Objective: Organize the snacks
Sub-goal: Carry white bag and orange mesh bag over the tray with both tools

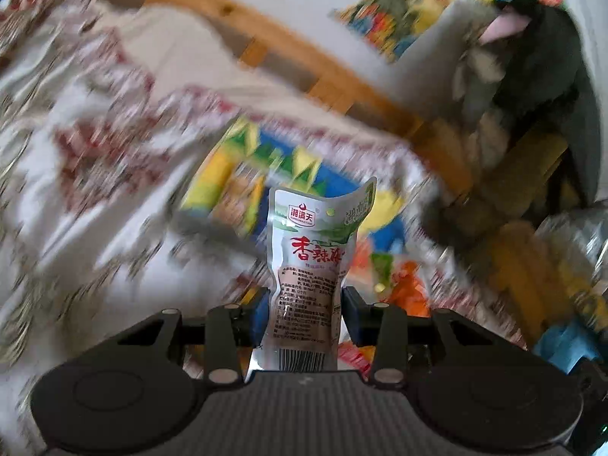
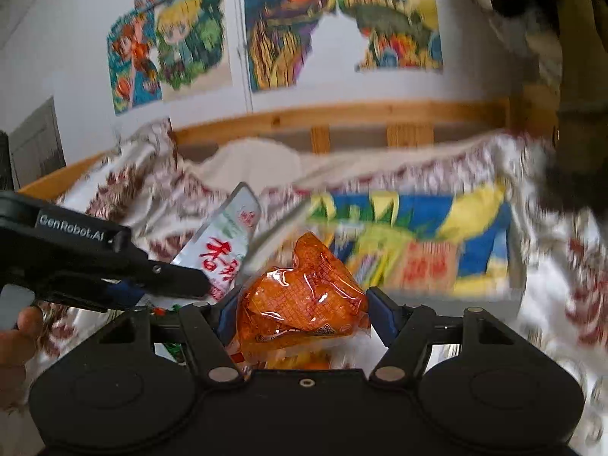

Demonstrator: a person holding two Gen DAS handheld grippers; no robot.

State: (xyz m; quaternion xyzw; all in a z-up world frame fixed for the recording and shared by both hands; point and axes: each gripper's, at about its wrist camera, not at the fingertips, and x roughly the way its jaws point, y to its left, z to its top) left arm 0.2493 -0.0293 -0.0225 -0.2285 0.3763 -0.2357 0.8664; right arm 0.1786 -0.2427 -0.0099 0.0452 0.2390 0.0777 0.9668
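Observation:
My left gripper [image 1: 304,311] is shut on a silver snack pouch [image 1: 309,266] with red Chinese lettering, held upright between its blue pads above the bed. In the right wrist view the same silver pouch [image 2: 228,243] sticks up at the left, with the left gripper [image 2: 182,285] clamped on it. My right gripper [image 2: 302,311] is shut on an orange snack packet [image 2: 304,296], crinkled and lifted clear of the bedding. A colourful blue and yellow box [image 2: 410,250] lies on the bed beyond both packets; the blue and yellow box [image 1: 266,174] is blurred behind the pouch.
A white bedspread with a red pattern [image 1: 95,152] covers the bed, bounded by a wooden rail [image 2: 342,114]. Cartoon posters [image 2: 171,41] hang on the wall. Dark clothing [image 1: 532,57] hangs at the right. More bright packets [image 1: 406,288] lie below. A person's hand [image 2: 19,326] shows at the left edge.

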